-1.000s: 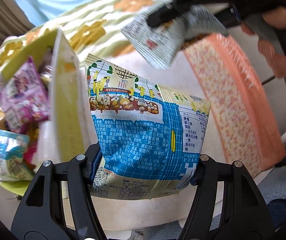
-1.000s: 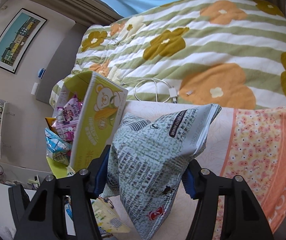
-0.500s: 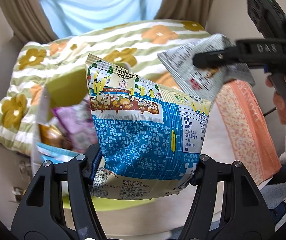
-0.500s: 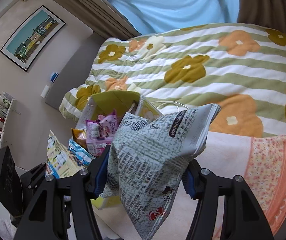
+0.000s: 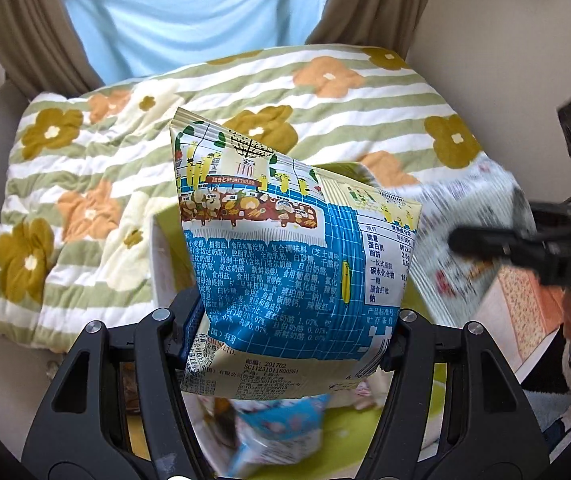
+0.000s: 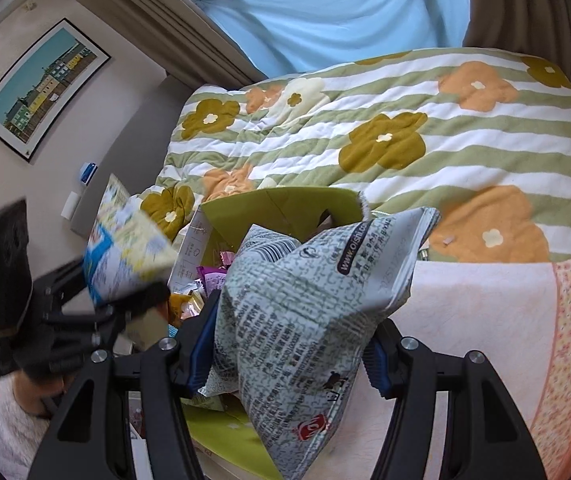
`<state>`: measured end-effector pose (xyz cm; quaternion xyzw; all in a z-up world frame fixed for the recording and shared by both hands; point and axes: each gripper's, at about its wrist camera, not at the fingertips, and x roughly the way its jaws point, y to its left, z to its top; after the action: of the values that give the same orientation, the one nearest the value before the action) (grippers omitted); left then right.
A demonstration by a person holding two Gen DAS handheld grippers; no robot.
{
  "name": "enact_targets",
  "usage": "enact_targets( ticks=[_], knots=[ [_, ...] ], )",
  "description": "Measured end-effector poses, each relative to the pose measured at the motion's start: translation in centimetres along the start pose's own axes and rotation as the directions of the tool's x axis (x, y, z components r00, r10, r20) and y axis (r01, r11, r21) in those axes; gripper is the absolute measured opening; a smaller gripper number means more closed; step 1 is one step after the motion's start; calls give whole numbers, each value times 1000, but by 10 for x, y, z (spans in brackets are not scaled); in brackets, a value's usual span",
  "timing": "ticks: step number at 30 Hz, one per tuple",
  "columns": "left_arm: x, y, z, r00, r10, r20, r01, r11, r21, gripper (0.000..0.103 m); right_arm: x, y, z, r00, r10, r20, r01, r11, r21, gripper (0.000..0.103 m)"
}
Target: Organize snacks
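Beyond the fingers spreads a striped, flowered quilt (image 6: 425, 120), with a blue curtain (image 5: 189, 12) behind it. A framed picture (image 6: 41, 88) hangs far left of them.

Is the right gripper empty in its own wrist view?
No. The right gripper is clamped on a grey printed snack bag.

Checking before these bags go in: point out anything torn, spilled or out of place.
Nothing looks spilled. The green box has a ragged, torn-looking flap corner. Both bags look intact: the blue snack bag in the left gripper, the grey printed bag in the right gripper.
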<state>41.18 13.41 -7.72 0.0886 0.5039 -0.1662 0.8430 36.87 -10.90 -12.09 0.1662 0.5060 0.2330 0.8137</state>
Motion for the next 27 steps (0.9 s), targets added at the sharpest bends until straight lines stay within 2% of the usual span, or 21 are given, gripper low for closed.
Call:
enact_targets(
  ticks=[4,5,6,8,14,19,27],
  knots=[
    [20,22,14,998,-38,-51,38,999,7,63,11,15,-8,999,-34,-2,34,999,31,58],
    [24,26,16,997,-47,-56,47,999,5,70,13,18,-10,999,-40,-2,40,998,41,58],
    [28,28,17,997,-58,-58,58,998,5,87,16,21,-12,999,-45,-3,45,998,47,58],
    [29,35,16,996,-84,-33,84,996,-4,103,20,26,-17,998,-59,-7,59,997,58,58],
    [22,57,-4,994,-105,-13,104,993,-56,103,28,40,-36,993,-113,-31,114,993,31,58],
    [13,69,-29,993,-115,0,114,986,-125,103,36,56,-53,986,-151,-72,145,986,-76,58],
    [-7,73,-46,996,-88,32,92,983,-162,103,46,68,-63,987,-122,-106,110,987,-115,58]
  ],
)
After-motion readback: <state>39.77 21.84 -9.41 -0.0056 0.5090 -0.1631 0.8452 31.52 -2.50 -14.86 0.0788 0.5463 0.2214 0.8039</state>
